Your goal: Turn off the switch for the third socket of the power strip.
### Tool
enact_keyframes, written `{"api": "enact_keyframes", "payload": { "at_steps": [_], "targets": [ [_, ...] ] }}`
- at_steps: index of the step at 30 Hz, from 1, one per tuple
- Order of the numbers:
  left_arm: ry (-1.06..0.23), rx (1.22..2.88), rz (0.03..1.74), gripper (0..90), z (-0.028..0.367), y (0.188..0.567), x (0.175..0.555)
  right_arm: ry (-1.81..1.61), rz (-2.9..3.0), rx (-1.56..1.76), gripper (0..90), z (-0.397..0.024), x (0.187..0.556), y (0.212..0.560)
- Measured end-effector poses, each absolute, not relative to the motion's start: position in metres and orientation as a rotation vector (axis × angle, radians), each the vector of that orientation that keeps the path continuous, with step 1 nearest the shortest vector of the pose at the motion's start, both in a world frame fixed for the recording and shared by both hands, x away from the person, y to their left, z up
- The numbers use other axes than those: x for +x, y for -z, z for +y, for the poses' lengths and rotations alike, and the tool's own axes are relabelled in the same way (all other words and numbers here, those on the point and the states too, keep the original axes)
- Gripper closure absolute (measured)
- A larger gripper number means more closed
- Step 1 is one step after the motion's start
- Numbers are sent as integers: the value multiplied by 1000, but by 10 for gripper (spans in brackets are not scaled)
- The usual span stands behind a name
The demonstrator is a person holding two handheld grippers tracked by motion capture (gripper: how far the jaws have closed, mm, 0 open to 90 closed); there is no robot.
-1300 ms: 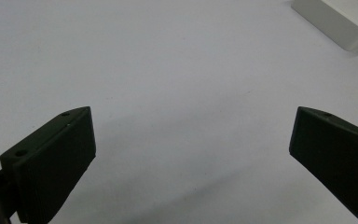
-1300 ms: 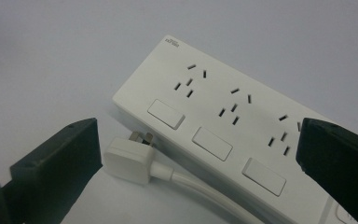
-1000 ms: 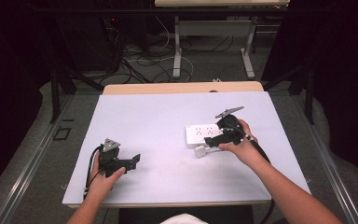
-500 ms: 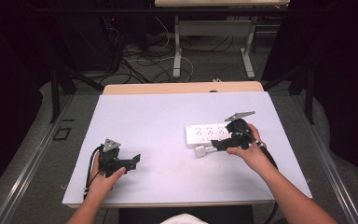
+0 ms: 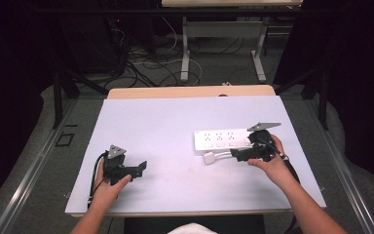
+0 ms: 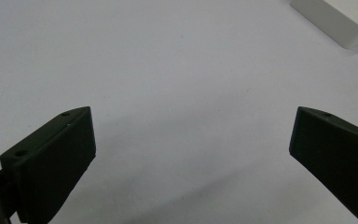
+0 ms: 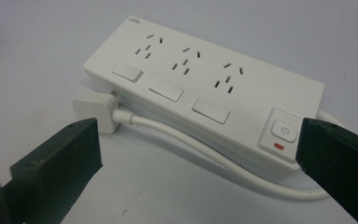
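On the pale lilac-white table top [image 5: 175, 126], a white rectangular plastic power strip [image 5: 221, 140] with three socket groups lies flat on the right half, its long side running across the table. Its white plug [image 5: 209, 157] lies on the table just in front of its left end, joined by a white cord [image 7: 177, 130] that runs along the strip's near edge. The right gripper [image 5: 234, 154], black with a grey three-cornered plate on top, is held low over the table at the strip's right end and points leftward along the cord; the person's right hand [image 5: 271, 163] wraps its grip, with the forearm coming in from the lower right. In the right gripper view its jaws stand wide apart and hold nothing, with the strip and plug between and beyond them. The left gripper [image 5: 140, 168] sits low over the table's left front, well apart from the strip, aimed toward the right, the left hand [image 5: 108, 187] curled under it. Its jaws are likewise spread wide and empty above bare table.
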State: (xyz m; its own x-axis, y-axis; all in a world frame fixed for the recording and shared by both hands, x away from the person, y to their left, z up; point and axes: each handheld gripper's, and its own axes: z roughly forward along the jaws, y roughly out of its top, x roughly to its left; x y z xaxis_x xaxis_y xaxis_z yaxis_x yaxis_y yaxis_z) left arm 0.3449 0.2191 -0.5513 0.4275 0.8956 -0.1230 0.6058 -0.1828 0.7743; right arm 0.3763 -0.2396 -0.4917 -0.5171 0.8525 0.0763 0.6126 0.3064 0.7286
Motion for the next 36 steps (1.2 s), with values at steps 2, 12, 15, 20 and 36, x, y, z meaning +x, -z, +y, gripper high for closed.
{"api": "enact_keyframes", "payload": {
  "at_steps": [2, 12, 15, 20, 36],
  "targets": [
    [-466, 1894, 1275, 5, 219, 551, 345, -1051, 2241, 1325, 0, -243, 374, 493],
    [-467, 1893, 1277, 5, 219, 552, 345, -1062, 2182, 1325, 0, -256, 365, 503],
    [-463, 1897, 1278, 5, 219, 551, 345, -1079, 2159, 1318, 0, -260, 362, 506],
    [-464, 1896, 1278, 5, 219, 552, 345, -1096, 2116, 1317, 0, -265, 357, 510],
    [-457, 1902, 1279, 5, 218, 551, 345, -1108, 2034, 1312, 0, -279, 343, 523]
  ]
}}
